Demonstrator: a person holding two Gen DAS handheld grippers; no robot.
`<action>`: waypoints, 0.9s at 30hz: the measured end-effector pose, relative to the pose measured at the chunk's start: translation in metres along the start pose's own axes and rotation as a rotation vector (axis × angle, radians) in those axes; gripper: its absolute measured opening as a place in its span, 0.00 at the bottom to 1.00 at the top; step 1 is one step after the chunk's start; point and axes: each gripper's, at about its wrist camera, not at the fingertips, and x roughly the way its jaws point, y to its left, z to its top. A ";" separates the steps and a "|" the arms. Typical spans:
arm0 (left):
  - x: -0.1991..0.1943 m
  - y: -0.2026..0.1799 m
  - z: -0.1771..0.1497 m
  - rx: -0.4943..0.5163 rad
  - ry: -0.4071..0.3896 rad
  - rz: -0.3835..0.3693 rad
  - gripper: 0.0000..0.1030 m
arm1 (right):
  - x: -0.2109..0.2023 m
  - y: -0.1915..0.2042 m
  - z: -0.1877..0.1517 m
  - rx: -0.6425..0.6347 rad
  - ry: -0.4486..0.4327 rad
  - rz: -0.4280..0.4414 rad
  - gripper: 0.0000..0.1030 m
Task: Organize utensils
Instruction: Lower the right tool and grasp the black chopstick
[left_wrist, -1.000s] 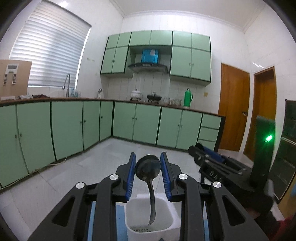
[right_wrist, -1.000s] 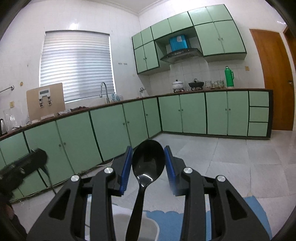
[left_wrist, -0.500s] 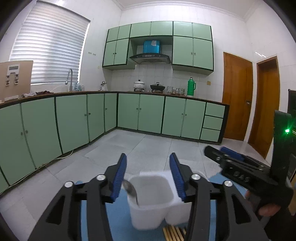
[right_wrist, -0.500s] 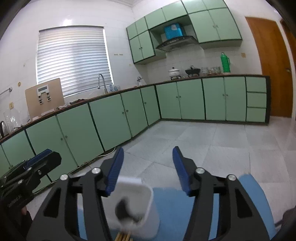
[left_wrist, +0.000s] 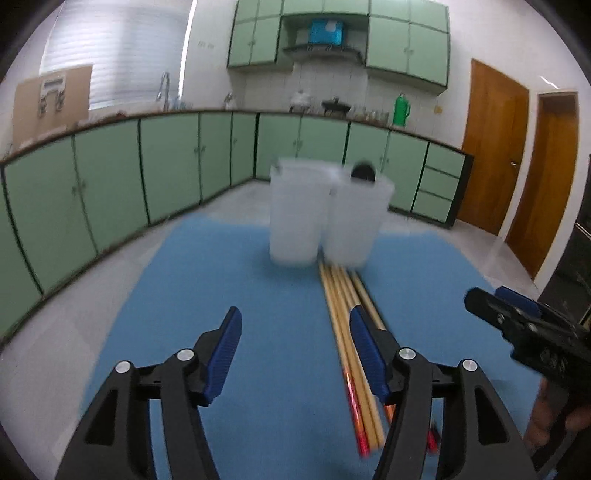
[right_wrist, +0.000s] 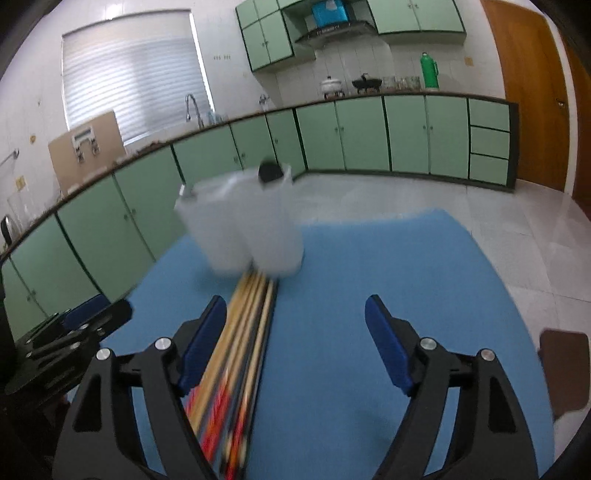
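Two white plastic holders (left_wrist: 325, 218) (right_wrist: 243, 218) stand side by side at the far end of a blue mat (left_wrist: 258, 295) (right_wrist: 388, 277). A black spoon bowl (left_wrist: 364, 172) (right_wrist: 270, 172) pokes out of the right-hand holder. Several wooden chopsticks (left_wrist: 351, 332) (right_wrist: 240, 350) with red ends lie in a bundle from the holders toward me. My left gripper (left_wrist: 295, 347) has its jaws opening, nothing between them, chopsticks just under its right finger. My right gripper (right_wrist: 295, 343) also has its jaws opening and empty, chopsticks beside its left finger. Both frames are motion-blurred.
The right gripper (left_wrist: 524, 332) shows at the right edge of the left wrist view, with a hand (left_wrist: 554, 424) below it. The left gripper (right_wrist: 62, 339) shows at the left of the right wrist view. A brown object (right_wrist: 565, 369) lies off the mat's right edge. Green cabinets (left_wrist: 166, 166) line the room.
Both grippers let go of their black spoons, which dropped into the white holders. Both then drew back and sank toward the mat, jaws widening, bringing the chopsticks into view.
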 end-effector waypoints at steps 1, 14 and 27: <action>0.000 0.000 -0.008 -0.007 0.018 -0.001 0.58 | -0.006 0.005 -0.010 -0.014 0.011 -0.008 0.71; 0.000 0.011 -0.049 0.038 0.159 0.021 0.60 | -0.008 0.017 -0.068 -0.055 0.244 0.028 0.52; -0.001 0.011 -0.050 0.036 0.168 0.020 0.63 | -0.003 0.022 -0.076 -0.094 0.305 -0.029 0.48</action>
